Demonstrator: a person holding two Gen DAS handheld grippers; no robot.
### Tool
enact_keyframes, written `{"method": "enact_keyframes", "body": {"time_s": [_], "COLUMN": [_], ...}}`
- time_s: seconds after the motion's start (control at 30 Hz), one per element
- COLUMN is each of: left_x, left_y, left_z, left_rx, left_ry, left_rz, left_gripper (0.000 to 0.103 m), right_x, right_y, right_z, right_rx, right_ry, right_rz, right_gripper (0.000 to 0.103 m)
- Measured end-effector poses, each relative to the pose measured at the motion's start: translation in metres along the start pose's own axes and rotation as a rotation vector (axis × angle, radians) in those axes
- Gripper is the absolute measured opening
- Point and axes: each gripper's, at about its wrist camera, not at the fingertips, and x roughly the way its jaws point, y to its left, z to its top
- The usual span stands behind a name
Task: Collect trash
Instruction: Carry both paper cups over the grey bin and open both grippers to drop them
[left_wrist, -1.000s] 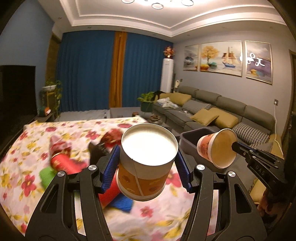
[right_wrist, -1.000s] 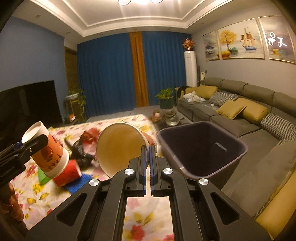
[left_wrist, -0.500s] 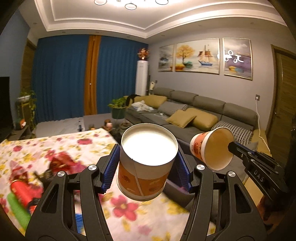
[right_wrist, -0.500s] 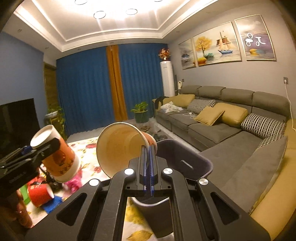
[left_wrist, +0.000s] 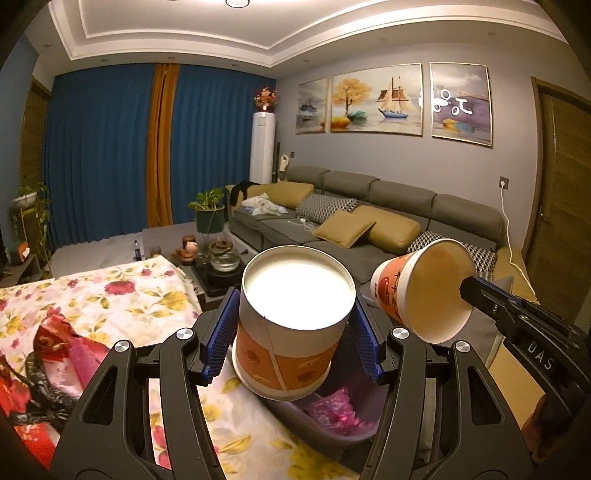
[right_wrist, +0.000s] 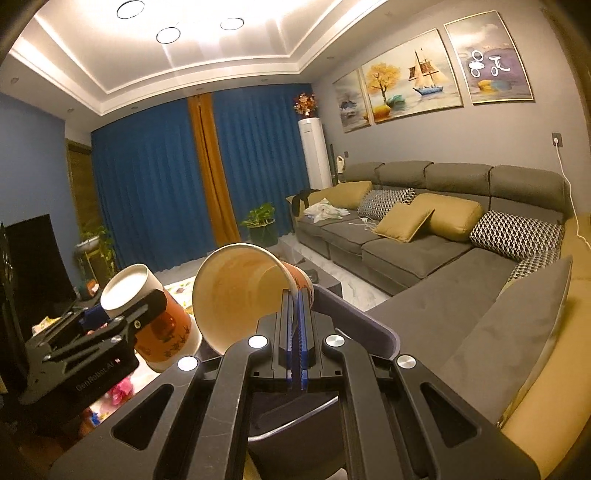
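- Left wrist view: my left gripper (left_wrist: 291, 332) squeezes a paper cup (left_wrist: 291, 325) around its body, bottom up, directly above the grey bin (left_wrist: 332, 428), so I judge it can fall inside.
- Right wrist view: my right gripper (right_wrist: 294, 314) pinches the rim of a second cup (right_wrist: 243, 291), tilted sideways over the bin (right_wrist: 369, 325).
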Motion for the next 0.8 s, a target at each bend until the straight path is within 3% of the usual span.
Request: {"method": "enact_keyframes", "body": {"time_s": [0.8], "left_x": [0.042], "left_y": [-0.004], "left_z": [-0.012], "left_rx": [-0.037], "left_ry": [0.024], "left_rz": [-0.015], "left_gripper": [0.057], "right_x": [0.026], "right_y": [0.003], "right_z": [0.001], "right_rx": [0.031], "right_ry": [0.029], "right_rz": [-0.022], "right_gripper": [0.004]}}
